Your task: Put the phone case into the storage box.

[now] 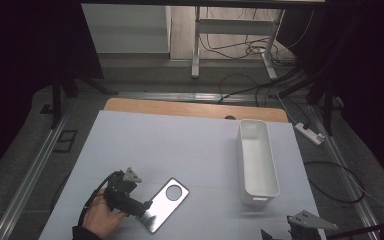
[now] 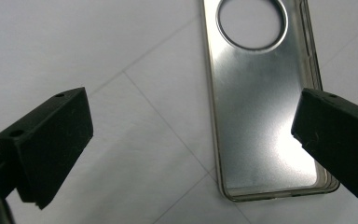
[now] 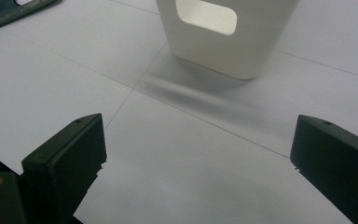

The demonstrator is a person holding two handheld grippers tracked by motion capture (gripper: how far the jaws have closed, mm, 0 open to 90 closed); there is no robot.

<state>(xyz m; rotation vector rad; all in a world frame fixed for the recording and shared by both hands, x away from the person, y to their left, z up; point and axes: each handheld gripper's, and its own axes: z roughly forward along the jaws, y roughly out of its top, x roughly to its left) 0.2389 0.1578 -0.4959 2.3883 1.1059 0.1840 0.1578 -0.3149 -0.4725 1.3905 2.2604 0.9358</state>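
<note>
A shiny silver phone case (image 1: 165, 202) with a round hole near one end lies flat on the white table cover. My left gripper (image 1: 146, 206), held by a hand at the front left, hovers at the case's near end. In the left gripper view the case (image 2: 261, 116) lies beyond and partly under the right jaw, and the left gripper (image 2: 191, 140) stands wide open, touching nothing. My right gripper (image 1: 305, 227) sits at the front right corner. In its own view the right gripper (image 3: 198, 158) is open and faces the end of a white bin (image 3: 223, 37).
The long white bin (image 1: 257, 160) stands lengthwise on the right side of the table (image 1: 180, 145). A wooden strip (image 1: 195, 109) borders the far edge. On the floor to the right lie a power strip (image 1: 310, 133) and cables; desk legs (image 1: 196, 50) stand behind.
</note>
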